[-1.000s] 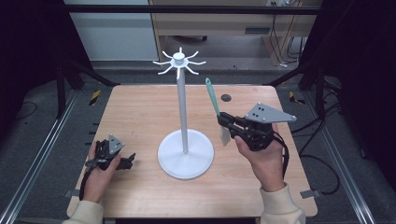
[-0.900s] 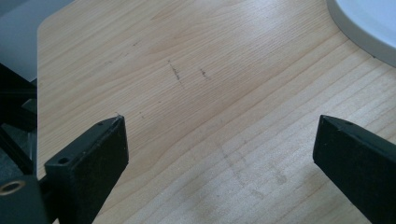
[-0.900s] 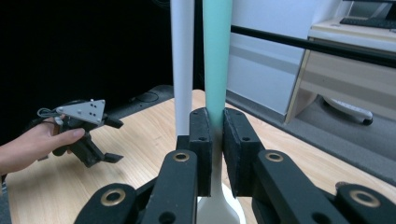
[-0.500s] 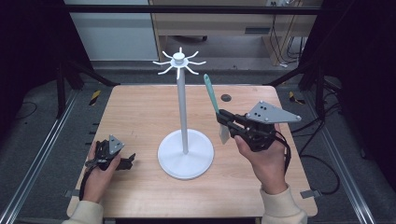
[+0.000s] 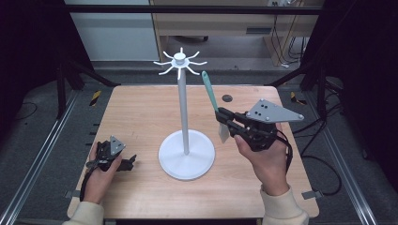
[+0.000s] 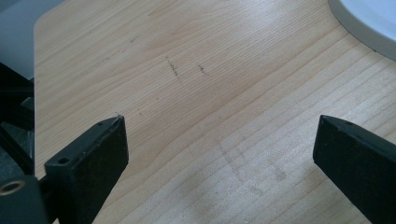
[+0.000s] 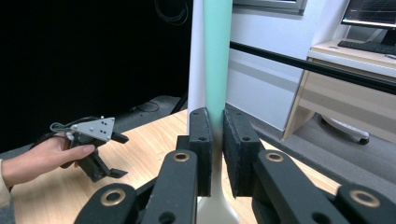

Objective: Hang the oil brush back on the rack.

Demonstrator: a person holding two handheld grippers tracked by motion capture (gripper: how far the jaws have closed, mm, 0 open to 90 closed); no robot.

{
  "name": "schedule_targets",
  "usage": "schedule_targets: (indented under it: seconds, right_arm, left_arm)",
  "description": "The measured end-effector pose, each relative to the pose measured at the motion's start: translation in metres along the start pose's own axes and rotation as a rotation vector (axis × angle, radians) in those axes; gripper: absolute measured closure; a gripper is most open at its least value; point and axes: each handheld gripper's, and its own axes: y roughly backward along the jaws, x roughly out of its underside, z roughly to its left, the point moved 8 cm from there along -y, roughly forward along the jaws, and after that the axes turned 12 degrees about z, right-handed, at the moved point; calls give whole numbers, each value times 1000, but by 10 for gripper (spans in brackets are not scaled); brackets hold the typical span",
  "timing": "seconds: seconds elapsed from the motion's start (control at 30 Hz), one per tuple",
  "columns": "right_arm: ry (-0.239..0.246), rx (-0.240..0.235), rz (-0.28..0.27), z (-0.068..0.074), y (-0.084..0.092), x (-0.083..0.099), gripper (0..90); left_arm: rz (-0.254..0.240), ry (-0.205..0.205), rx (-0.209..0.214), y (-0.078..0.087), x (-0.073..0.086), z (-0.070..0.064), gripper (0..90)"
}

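At the table's right side, my right gripper (image 5: 224,123) clamps a green-handled spatula (image 5: 209,92)
My jaws pinch its handle, blade down, handle tilted up beside the white stand (image 5: 184,117); farther left, my left gripper (image 5: 123,161) rests wide open and empty on the table (image 5: 136,112)

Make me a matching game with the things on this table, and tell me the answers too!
Things:
1. spatula
2. white stand
3. left gripper
4. right gripper

States:
a. resting low on the table, jaws open
b. green handle, held up off the table
c. standing upright in the middle of the table
d. jaws shut on a handle

Pairs: 1-b, 2-c, 3-a, 4-d
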Motion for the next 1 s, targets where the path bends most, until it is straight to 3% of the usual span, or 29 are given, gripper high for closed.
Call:
schedule_targets:
  seconds: [1.0]
  right_arm:
    - [20,-2,52,1,-8,-7,821]
  left_arm:
    - [7,-6,4,-1,0,-1,29]
